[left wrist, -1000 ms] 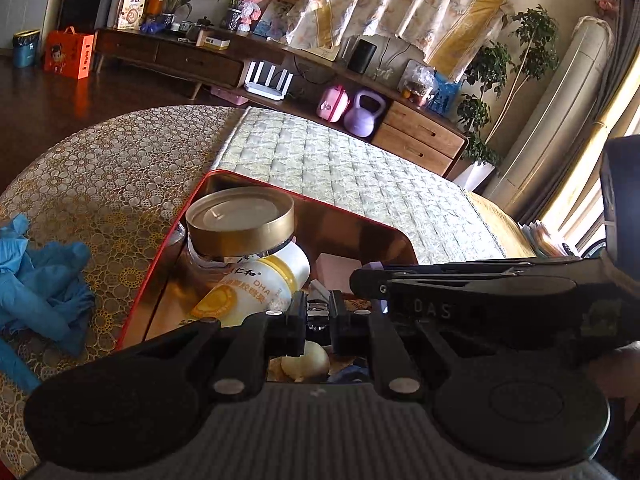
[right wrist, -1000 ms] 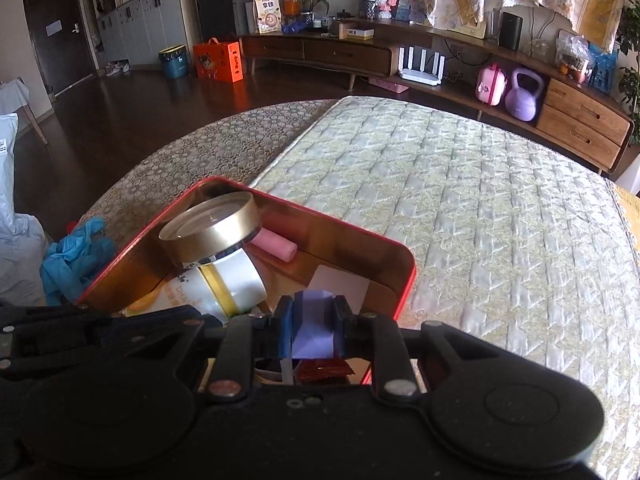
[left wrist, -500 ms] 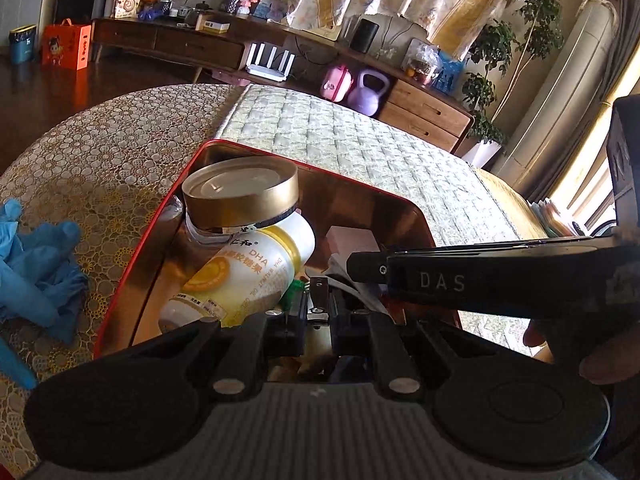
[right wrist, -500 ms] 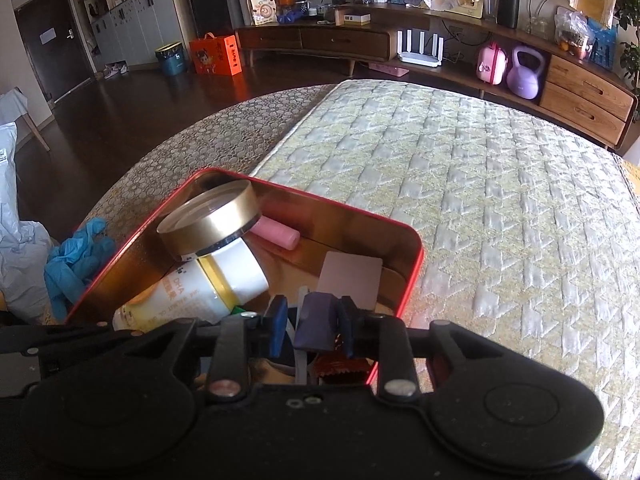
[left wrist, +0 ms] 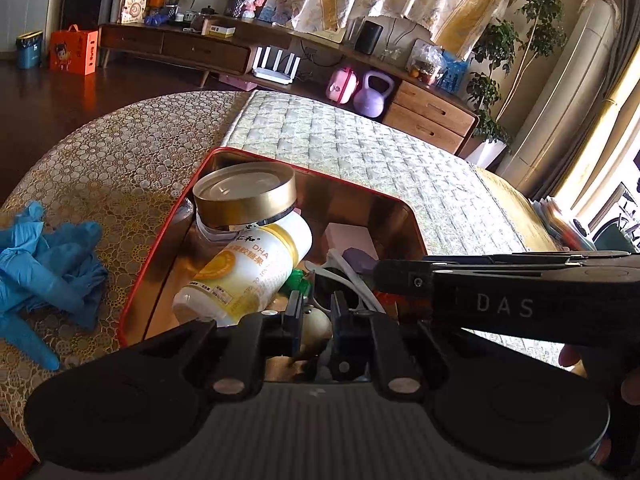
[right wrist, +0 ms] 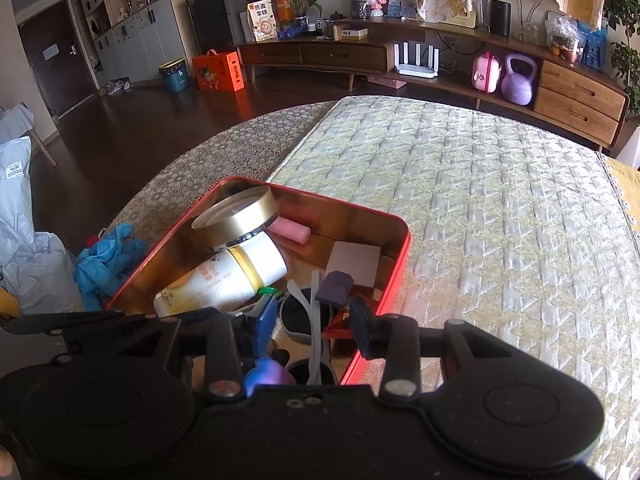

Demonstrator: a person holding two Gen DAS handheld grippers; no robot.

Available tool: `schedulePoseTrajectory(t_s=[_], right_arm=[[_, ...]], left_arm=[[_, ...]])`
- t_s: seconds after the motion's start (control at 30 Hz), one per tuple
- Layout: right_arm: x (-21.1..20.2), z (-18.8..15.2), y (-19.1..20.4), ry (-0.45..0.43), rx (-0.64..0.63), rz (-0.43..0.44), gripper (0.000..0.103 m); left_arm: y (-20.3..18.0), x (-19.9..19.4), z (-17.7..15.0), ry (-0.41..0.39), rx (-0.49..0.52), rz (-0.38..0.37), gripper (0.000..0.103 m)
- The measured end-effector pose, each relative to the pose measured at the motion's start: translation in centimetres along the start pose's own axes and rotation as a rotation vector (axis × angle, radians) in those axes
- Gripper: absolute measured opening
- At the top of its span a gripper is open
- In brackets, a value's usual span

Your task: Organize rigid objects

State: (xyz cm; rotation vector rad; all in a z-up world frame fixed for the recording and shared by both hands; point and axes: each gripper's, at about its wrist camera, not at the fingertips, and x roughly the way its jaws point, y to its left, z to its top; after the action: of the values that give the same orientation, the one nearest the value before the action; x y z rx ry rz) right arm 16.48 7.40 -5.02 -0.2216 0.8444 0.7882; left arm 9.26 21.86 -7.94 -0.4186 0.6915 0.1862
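Note:
A red tin box with a gold inside sits on the table and holds a gold-lidded jar, a white and yellow bottle, a pink stick, a pale card, sunglasses and a small purple block. My right gripper is open above the box's near end, the purple block lying just beyond it. My left gripper hangs over the box, its jaws slightly apart and empty, a round cream thing below them.
Blue gloves lie left of the box on the lace tablecloth. A quilted mat covers the table's right part. A grey bag is at far left. A sideboard stands behind.
My right gripper has opened and let go of the purple block, which now lies in the box. Both grippers have pulled back a little. My left gripper's jaws have parted slightly.

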Motion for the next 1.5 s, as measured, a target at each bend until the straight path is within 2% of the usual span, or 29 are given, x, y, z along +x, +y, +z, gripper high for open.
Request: schedulePoseTrajectory(t_s=[0.17,0.23,0.27,0.37,0.53,0.6,0.67,0.73,0.8,1.0,1.07,1.23,1.5], right_arm=[[-2.3,-0.7,-0.2,-0.039,0.025,0.02,0.041],[-3.3,-1.0,-0.4,-0.056,0.038,0.026,0.041],[-3.8,-1.2,-0.5,-0.064,0.047,0.033,0.042],[-5.3,-1.9,-0.7,-0.095,0.069,0.047,0.053],[-7.7,-3.3,-0.9,-0.148,0.094,0.07,0.056],[-8.8,-4.0,-0.8,-0.179,0.089,0.07,0.068],[-9.7,-4.7,-0.7,-0.207,0.088,0.076,0.071],[-10.4,-5.2,-0.6,-0.221,0.086,0.078,0.072],[-11.1,-5.9,-0.4,-0.246,0.077,0.076,0.084],[-13.2,-7.9,0.1,-0.328,0.063,0.042,0.101],[-13.7,-8.5,0.1,-0.344,0.068,0.036,0.103],[-14.7,-10.4,0.4,-0.384,0.064,-0.005,0.103],[-15.9,-12.6,0.6,-0.411,0.114,-0.057,0.103]], left_arm=[[-0.6,-1.4,-0.2,-0.022,0.014,-0.003,0.041],[-0.9,-2.0,-0.3,-0.036,0.02,0.001,0.057],[-1.0,-2.3,-0.4,-0.044,0.024,0.001,0.057],[-1.3,-3.3,-0.5,-0.058,0.037,0.004,0.058],[-1.6,-5.0,-0.6,-0.097,0.049,0.028,0.07],[-1.6,-5.7,-0.6,-0.111,0.052,0.036,0.07],[-1.8,-6.3,-0.6,-0.121,0.057,0.049,0.071],[-2.0,-6.8,-0.6,-0.131,0.062,0.053,0.076],[-2.3,-7.4,-0.6,-0.143,0.072,0.058,0.08],[-3.2,-8.8,-0.8,-0.164,0.111,0.055,0.084],[-3.4,-9.1,-0.9,-0.165,0.115,0.048,0.085],[-4.1,-10.0,-1.5,-0.182,0.139,0.03,0.103],[-6.3,-11.0,-2.8,-0.188,0.216,0.059,0.103]])
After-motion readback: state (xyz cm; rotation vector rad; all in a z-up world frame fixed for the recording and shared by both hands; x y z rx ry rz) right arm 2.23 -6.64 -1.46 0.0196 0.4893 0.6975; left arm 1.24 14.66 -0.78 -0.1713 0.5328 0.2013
